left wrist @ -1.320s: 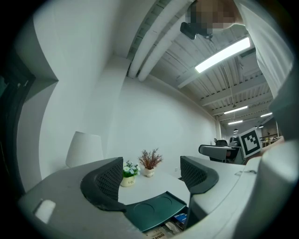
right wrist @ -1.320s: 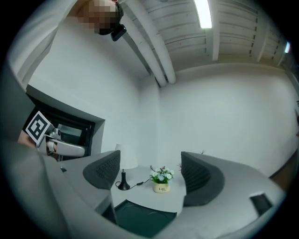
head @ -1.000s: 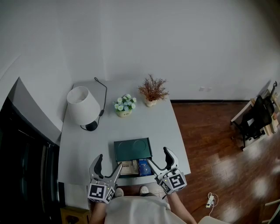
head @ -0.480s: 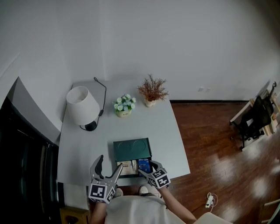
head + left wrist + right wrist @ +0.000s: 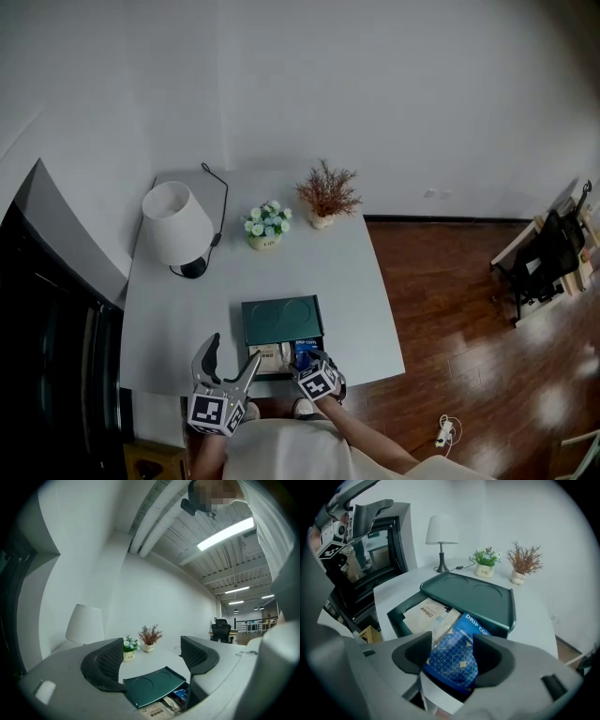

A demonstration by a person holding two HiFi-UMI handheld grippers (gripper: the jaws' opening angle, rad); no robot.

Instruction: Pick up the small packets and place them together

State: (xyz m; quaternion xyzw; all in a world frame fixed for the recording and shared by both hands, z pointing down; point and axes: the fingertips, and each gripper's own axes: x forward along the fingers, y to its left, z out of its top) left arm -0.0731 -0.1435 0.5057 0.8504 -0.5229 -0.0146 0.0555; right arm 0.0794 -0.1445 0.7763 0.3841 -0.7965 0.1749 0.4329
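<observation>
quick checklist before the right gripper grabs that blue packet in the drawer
1. Blue packet sits between the jaws of the right gripper: ok.
2. Grip made: not ok; the jaws have just been closing, and the packet lies flat, not pinched yet.
3. Beige packet clear of the jaws: cannot tell; it lies right beside one jaw.
4. Drawer open, green lid slid back off the packets: ok.
5. Left gripper open, holding nothing: ok.

Left gripper (image 5: pixel 234 349) gapes level; right gripper (image 5: pixel 312 359) angled down, jaws closing about packet (image 5: pixel 452 660).
</observation>
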